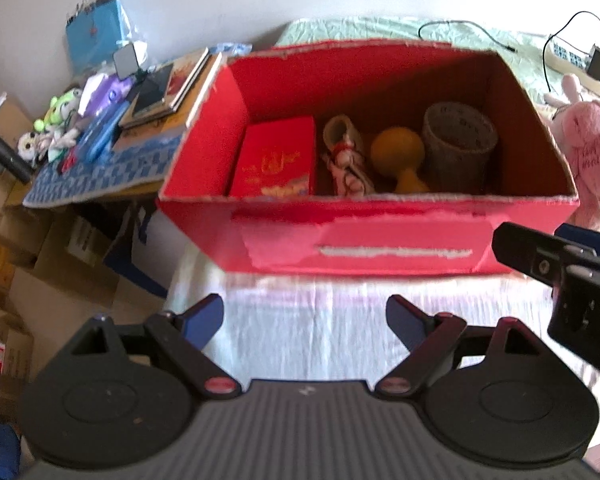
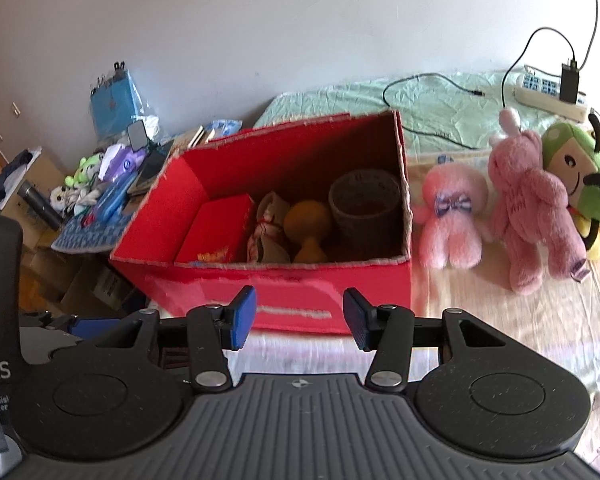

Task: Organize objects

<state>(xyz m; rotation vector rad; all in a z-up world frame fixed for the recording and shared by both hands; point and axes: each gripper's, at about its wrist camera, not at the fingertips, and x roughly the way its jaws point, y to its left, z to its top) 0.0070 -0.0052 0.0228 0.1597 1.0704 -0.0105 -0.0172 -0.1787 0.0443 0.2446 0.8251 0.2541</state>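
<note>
The bed (image 2: 500, 340) carries the work area, covered in a pale sheet with a green spread toward the wall; a cluttered side table (image 1: 100, 176) with a blue patterned cloth stands to the left of it. The red box (image 1: 380, 240) sits open-topped on the bed, directly ahead of both grippers; inside, from left to right, lie a red carton (image 1: 276, 156), a small white and red doll (image 1: 346, 156), a yellow bulb-shaped toy (image 1: 400, 152) and a grey woven cup (image 1: 458, 140), all resting on the box floor. To the right of the box, on the bed, stand a small pink plush (image 2: 452, 216), a taller pink bear (image 2: 532, 208) touching it, and a green and yellow plush (image 2: 584, 192) behind; a power strip (image 2: 548, 92) lies near the wall. The left gripper (image 1: 304, 320) is spread wide, empty, short of the box; the right gripper (image 2: 300, 316) is likewise parted and empty, near the box's front wall.
</note>
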